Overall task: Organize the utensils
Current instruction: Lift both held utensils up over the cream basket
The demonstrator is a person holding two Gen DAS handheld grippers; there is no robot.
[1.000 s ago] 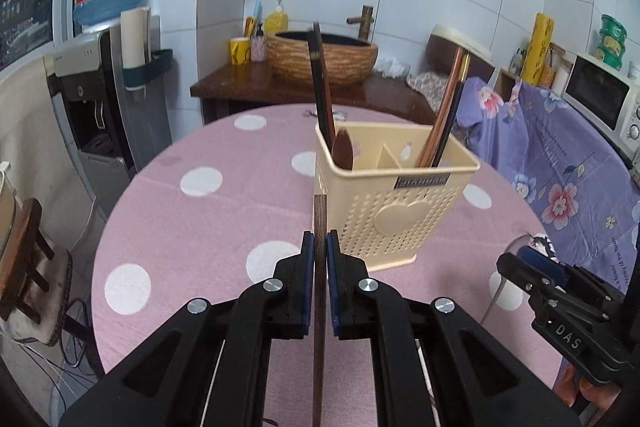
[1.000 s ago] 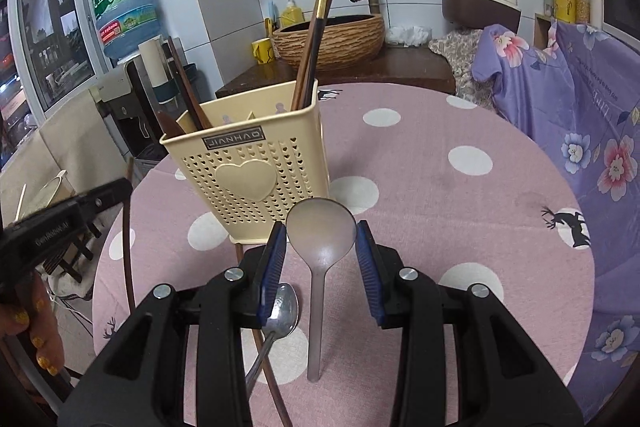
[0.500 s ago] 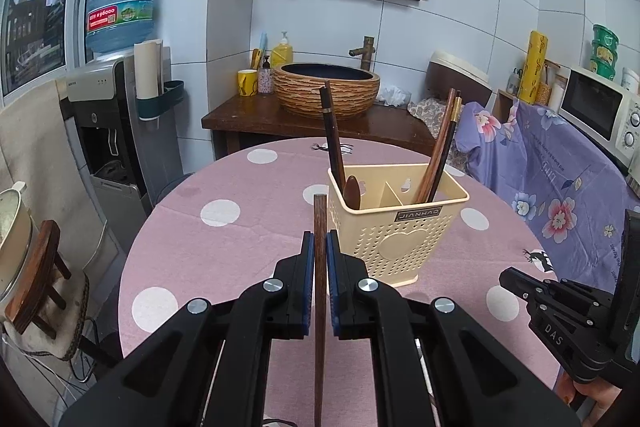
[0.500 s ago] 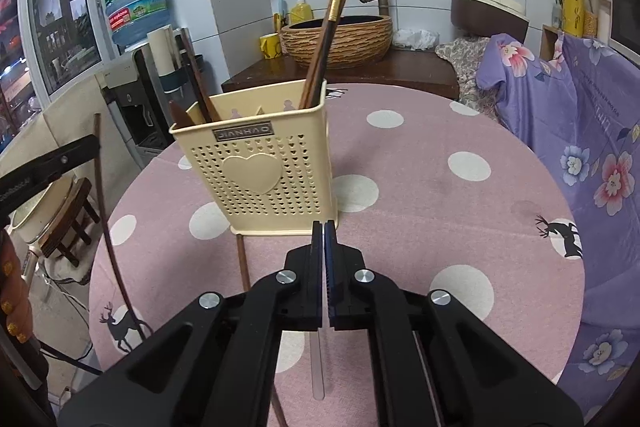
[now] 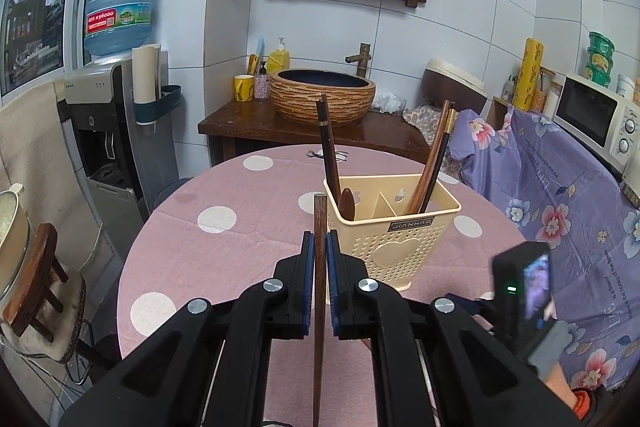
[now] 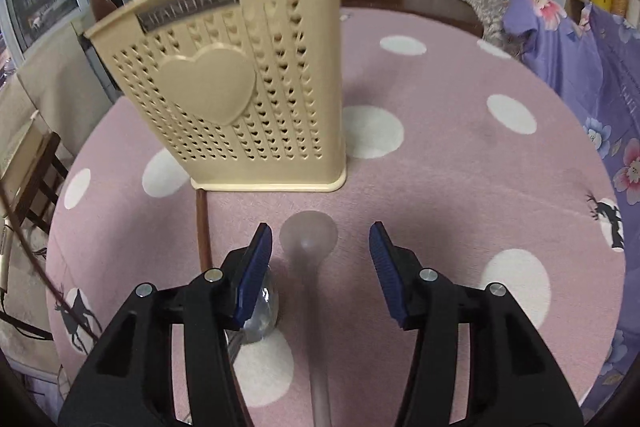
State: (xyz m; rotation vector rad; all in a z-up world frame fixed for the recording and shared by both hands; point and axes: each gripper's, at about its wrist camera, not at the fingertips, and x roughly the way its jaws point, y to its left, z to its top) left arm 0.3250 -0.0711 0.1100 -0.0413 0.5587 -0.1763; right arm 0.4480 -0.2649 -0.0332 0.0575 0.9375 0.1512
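Left gripper (image 5: 320, 269): fingers clamped on a wooden chopstick (image 5: 319, 291), held upright with its square tip near the caddy's rim; judged poised for dropping it in.
Right gripper (image 6: 318, 267): fingers have just been opening and stand apart, pads touching nothing; a spoon (image 6: 309, 251) lies on the tabletop between them, bowl toward the caddy. Judged lined up for a grab on the neck.
Caddy (image 5: 394, 239): cream plastic, rectangular, walls perforated with small hearts, a raised heart and a nameplate on the front. A divider splits it; a dark chopstick and a brown wooden spoon stand in the left compartment, a chopstick pair leans in the right. Sorting by kind seems the intent.
Spoon: translucent grey plastic, round bowl, straight thin handle; blurred in the right view.
Metal spoon (image 6: 262, 311): shiny bowl, partly hidden under the right gripper's left finger, just beside the plastic one.
Loose chopstick (image 6: 203, 227): brown wood, flat on the cloth, one end at the caddy's base.
Tabletop (image 5: 224, 247): round, pink cloth with white dots, soft matte weave.
Still to sort: both spoons and the loose chopstick.
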